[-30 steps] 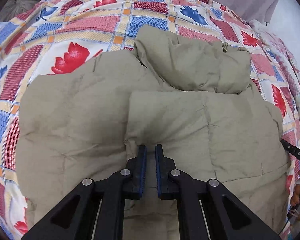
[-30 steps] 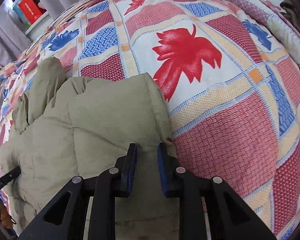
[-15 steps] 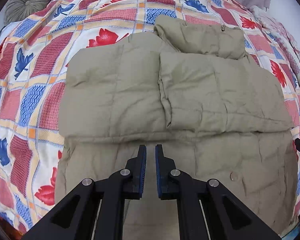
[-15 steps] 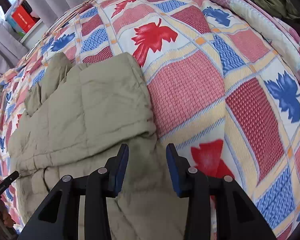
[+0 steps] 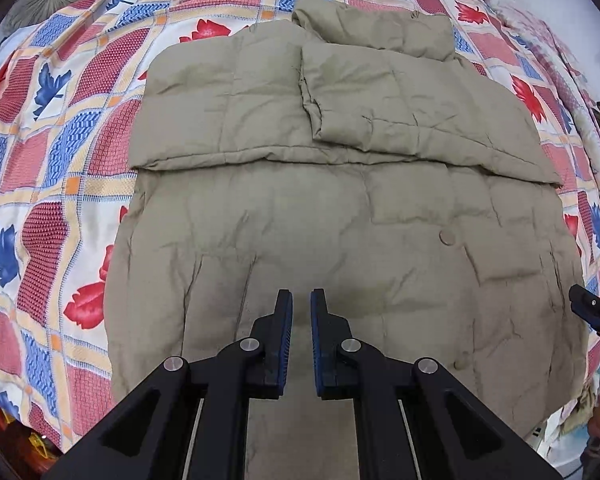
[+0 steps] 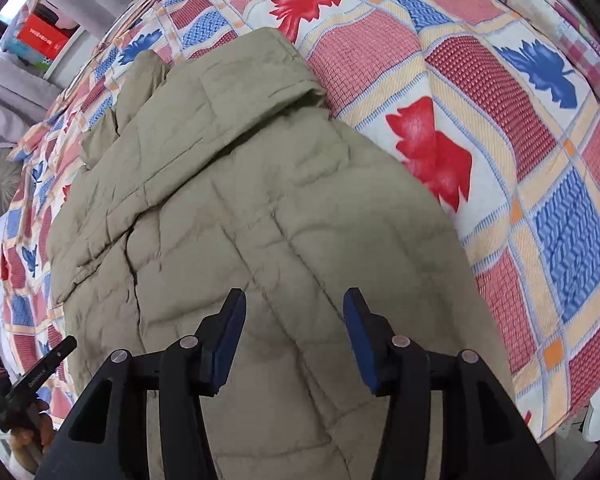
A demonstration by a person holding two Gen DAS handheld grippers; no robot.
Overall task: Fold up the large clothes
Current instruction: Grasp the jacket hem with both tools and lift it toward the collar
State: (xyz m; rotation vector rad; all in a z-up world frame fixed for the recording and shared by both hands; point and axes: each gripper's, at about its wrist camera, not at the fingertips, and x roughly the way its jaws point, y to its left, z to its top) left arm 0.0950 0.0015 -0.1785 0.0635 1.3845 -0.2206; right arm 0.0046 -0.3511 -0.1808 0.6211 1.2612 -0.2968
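One khaki quilted jacket (image 5: 340,208) lies flat mid-bed on the patterned bedspread (image 5: 40,152), both sleeves folded across it, beneath two downward-pointing grippers: left gripper (image 5: 301,300) closed and empty, right gripper (image 6: 294,304) just opening, pads clear of fabric.

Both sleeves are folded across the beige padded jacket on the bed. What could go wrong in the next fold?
1. The jacket is puffy, so the folded sleeves may spring open when its lower part is lifted.
2. The left gripper is shut and holds nothing; it must open first.
3. The right gripper, its fingers just opened, might also pinch the patterned bedspread.
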